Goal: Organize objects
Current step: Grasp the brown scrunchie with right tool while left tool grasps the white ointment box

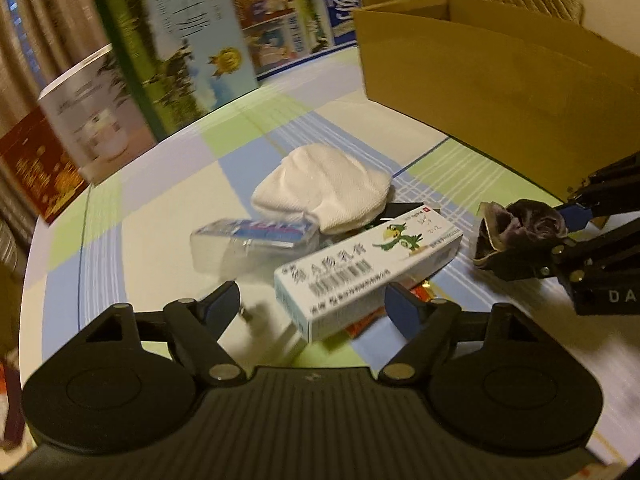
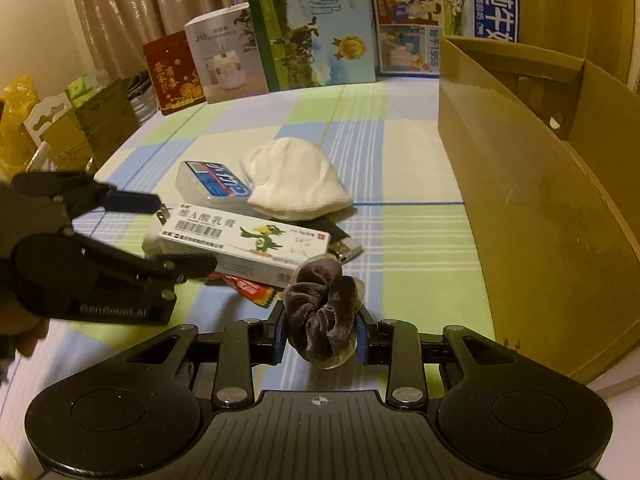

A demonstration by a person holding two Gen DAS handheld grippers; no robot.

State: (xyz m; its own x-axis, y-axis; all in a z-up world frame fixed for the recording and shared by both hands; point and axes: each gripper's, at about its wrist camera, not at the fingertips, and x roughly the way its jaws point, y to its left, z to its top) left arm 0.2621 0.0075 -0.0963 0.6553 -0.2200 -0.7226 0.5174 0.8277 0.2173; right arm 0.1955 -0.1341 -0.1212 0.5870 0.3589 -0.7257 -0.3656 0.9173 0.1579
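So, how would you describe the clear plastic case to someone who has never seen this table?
Start at the checked tablecloth, left of the big cardboard box. Beside the white sock lies the clear plastic case, the only see-through item, with a blue and red label.

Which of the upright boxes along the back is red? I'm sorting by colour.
The short red box with gold print, leftmost in the row; its neighbours are white, green-and-blue and blue.
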